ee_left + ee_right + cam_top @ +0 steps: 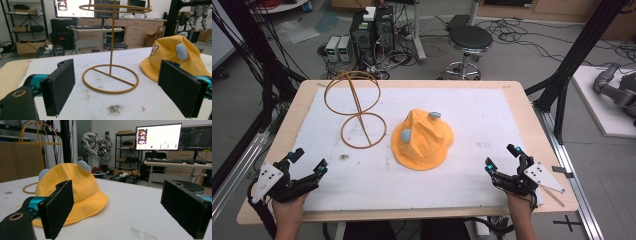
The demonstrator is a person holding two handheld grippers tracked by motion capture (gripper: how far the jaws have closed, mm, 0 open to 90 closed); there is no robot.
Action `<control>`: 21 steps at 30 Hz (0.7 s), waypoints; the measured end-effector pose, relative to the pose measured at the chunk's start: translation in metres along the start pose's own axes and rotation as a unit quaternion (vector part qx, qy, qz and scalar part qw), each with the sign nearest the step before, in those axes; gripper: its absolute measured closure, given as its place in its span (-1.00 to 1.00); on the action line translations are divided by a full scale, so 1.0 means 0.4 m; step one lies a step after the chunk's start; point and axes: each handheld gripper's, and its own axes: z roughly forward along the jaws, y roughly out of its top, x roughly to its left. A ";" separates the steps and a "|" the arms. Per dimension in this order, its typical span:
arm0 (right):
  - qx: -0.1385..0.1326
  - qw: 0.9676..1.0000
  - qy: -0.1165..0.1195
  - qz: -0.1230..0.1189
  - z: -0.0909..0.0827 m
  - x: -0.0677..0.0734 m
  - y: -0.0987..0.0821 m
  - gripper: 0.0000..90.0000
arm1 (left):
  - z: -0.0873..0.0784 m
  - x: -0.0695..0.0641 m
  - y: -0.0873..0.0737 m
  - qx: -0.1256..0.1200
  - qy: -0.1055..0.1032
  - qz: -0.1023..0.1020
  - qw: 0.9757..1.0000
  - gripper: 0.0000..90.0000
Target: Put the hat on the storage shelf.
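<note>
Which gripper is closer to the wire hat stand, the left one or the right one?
Left. The left gripper sits at the near left edge, just before the wire hat stand. The right gripper is across the table, beyond the yellow hat.

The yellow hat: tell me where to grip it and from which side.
Grip the hat by its soft brim at the near right edge, probably with the right gripper, which is open and closest. The brim lies flat on the white mat, so come in low from the right and pinch the rim. The crown with its blue ears looks too wide for the jaws.
</note>
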 end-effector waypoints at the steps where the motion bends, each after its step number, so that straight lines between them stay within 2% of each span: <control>1: 0.000 1.000 0.000 0.000 0.000 0.000 0.000 -0.75 | 0.000 0.000 0.000 0.000 0.000 0.000 1.000 -0.67; 11: -0.001 1.000 0.001 -0.005 0.005 0.003 0.003 -0.75 | -0.002 0.000 0.001 -0.001 0.002 0.000 1.000 -0.67; 14: 0.005 1.000 0.008 0.004 0.010 0.010 0.005 -0.75 | -0.003 -0.001 0.003 -0.003 0.002 0.000 1.000 -0.67; 21: 0.001 1.000 0.024 -0.004 0.030 0.027 0.028 -0.75 | -0.002 -0.003 0.002 -0.003 0.000 -0.001 1.000 -0.67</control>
